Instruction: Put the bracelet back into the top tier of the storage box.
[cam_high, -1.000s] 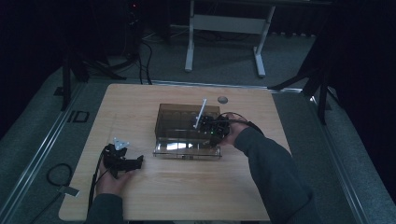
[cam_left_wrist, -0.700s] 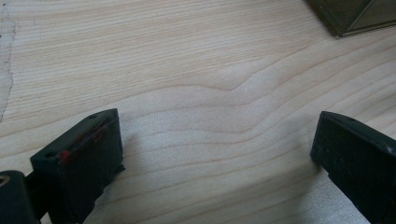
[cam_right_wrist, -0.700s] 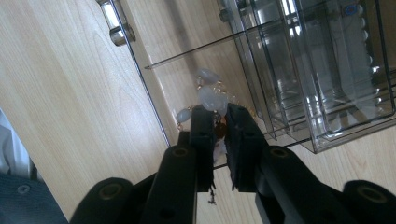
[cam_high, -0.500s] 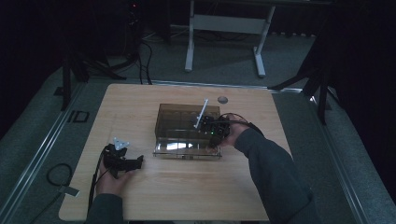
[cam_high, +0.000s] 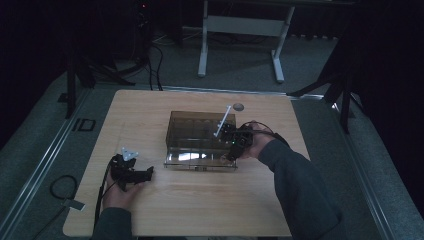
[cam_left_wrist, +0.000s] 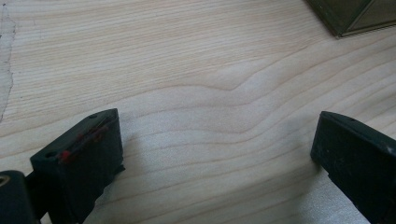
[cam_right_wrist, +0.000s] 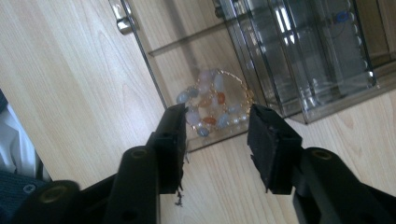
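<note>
Your left gripper (cam_high: 131, 172) rests on the table (cam_high: 200, 210) well apart from the box (cam_high: 200, 137), jaws wide apart with bare wood between them; leave it parked there, since it has no part in this step. At the box, the bracelet (cam_right_wrist: 211, 103) of pale and orange beads lies on the clear lid panel (cam_right_wrist: 187, 65) that is folded down in front, close to its edge and just beside the tiered compartments. Your right gripper (cam_right_wrist: 217, 135) hovers over it with jaws partly open, having just been opening; the bracelet sits beyond the tips, free of both pads. Judged from this, the release is done. Lift straight away from the panel so no pad catches the beads, and check that the loop lies flat and clear of the edge before withdrawing.
</note>
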